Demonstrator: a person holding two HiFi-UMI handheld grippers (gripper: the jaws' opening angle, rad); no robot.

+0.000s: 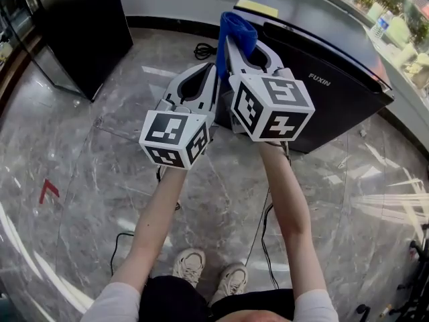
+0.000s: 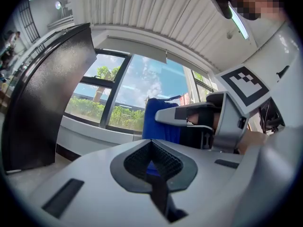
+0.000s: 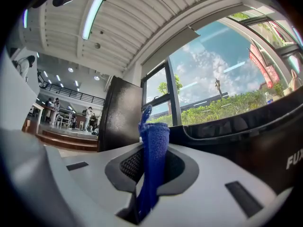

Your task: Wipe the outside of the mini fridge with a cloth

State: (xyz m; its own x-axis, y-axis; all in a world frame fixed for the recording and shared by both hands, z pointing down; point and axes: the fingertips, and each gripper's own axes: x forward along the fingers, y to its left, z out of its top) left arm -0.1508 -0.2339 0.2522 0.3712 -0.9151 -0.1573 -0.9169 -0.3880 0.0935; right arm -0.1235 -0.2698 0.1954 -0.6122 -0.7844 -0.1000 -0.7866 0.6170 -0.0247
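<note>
The black mini fridge [image 1: 335, 79] stands on the floor ahead and to the right, its side facing me. My right gripper [image 1: 241, 49] is shut on a blue cloth [image 1: 236, 31], held up near the fridge's left corner; I cannot tell if the cloth touches it. In the right gripper view the cloth [image 3: 153, 150] sticks up between the jaws, with the fridge [image 3: 251, 141] close on the right. My left gripper [image 1: 212, 72] hangs just left of the right one, shut with nothing in it. The left gripper view shows the cloth [image 2: 158, 119] beside it.
A tall black cabinet [image 1: 80, 25] stands at the back left on the grey marble floor [image 1: 80, 153]. Black cables [image 1: 263, 230] trail across the floor near the person's shoes [image 1: 191, 265], and another coil [image 1: 203, 48] lies by the wall. Windows fill the wall behind the fridge.
</note>
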